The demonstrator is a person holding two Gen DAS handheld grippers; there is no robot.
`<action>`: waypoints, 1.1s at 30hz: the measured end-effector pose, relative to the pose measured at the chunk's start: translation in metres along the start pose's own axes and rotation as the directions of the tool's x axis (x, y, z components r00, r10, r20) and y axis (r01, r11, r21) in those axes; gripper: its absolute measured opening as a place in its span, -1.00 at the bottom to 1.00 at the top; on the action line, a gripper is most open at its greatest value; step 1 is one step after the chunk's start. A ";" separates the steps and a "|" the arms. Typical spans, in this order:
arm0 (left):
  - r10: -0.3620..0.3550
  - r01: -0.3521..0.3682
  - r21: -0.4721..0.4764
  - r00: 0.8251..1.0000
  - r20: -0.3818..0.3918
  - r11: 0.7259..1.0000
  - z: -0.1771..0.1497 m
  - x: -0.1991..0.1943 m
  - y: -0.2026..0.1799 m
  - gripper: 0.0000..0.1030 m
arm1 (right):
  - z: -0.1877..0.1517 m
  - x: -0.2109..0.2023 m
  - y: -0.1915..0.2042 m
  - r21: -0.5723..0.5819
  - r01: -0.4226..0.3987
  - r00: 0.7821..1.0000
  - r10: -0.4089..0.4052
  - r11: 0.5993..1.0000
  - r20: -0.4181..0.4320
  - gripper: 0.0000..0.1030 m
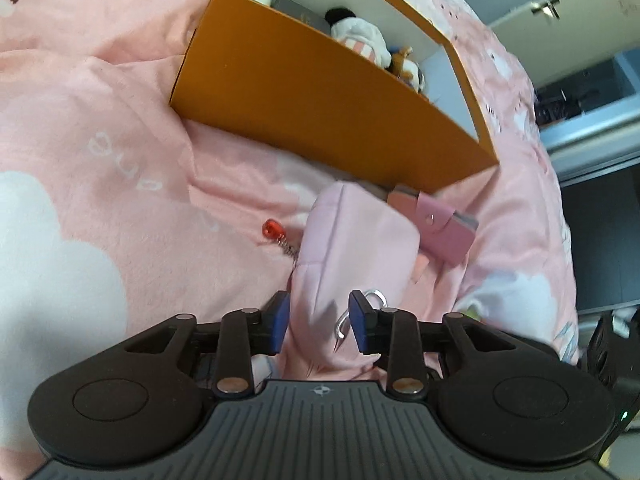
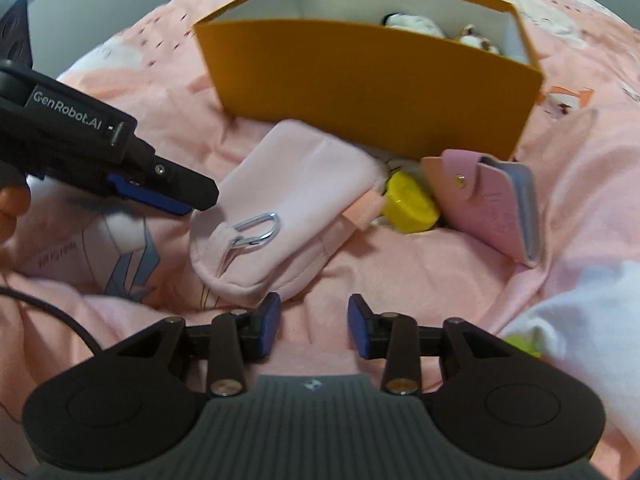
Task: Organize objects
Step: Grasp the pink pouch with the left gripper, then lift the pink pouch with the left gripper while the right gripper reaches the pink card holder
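Blue-padded left gripper [image 1: 319, 326]: jaws parted astride the pale pink pouch [image 1: 356, 252], pads off the cloth, carabiner [image 2: 256, 230] beside. Right gripper [image 2: 314, 326]: spread, empty, above bare bedding [image 2: 400, 264]. Pouch, yellow cap [image 2: 410, 202] and pink card wallet [image 2: 496, 208] lie against the orange box [image 2: 360, 80] wall, likely awaiting loading; box open-topped, toys inside, room at its near end

I see the box [image 2: 360, 92] on the bed [image 2: 440, 272], toys [image 2: 416, 24] inside; before it lie the pouch [image 2: 288, 200], then the round lid [image 2: 408, 204], then the card wallet [image 2: 492, 204] rightward.
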State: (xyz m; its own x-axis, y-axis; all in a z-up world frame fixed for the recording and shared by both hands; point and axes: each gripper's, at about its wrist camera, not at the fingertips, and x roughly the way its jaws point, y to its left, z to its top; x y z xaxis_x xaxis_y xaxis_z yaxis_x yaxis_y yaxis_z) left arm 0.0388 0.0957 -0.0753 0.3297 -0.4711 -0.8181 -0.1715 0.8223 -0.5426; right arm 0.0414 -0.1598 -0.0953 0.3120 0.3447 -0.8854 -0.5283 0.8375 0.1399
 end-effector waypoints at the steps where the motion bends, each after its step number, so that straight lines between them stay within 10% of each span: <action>1: 0.002 -0.001 0.017 1.000 -0.014 1.000 -0.002 0.000 -0.001 -0.26 | 0.000 0.001 0.002 -0.019 0.001 1.000 -0.001 1.000 -0.007 -0.22; 8: -0.086 0.087 0.024 0.995 -0.055 0.996 -0.006 0.008 -0.001 -0.26 | -0.004 0.004 0.008 -0.071 -0.012 0.999 0.009 0.997 -0.042 -0.23; 15: -0.157 0.149 0.096 0.985 0.076 0.984 -0.002 -0.012 -0.013 -0.26 | 0.006 -0.005 0.019 -0.135 0.067 0.993 -0.053 0.989 0.105 -0.23; 21: -0.065 0.009 0.251 0.975 0.213 0.968 0.004 -0.029 -0.030 -0.26 | 0.030 -0.009 0.009 -0.103 0.104 0.975 -0.081 0.989 0.209 -0.50; 33: 0.064 -0.159 0.392 0.968 0.243 0.906 0.019 0.013 -0.036 -0.26 | 0.058 0.006 -0.023 0.053 0.164 0.953 -0.172 0.985 0.249 -0.59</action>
State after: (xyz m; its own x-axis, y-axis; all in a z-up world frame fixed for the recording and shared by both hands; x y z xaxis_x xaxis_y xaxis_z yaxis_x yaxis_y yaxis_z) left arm 0.0672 0.0662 -0.0627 0.5341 -0.3253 -0.7803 0.1557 0.9451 -0.2874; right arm 0.1015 -0.1521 -0.0783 0.5849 0.2904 -0.7573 -0.4272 0.9040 0.0167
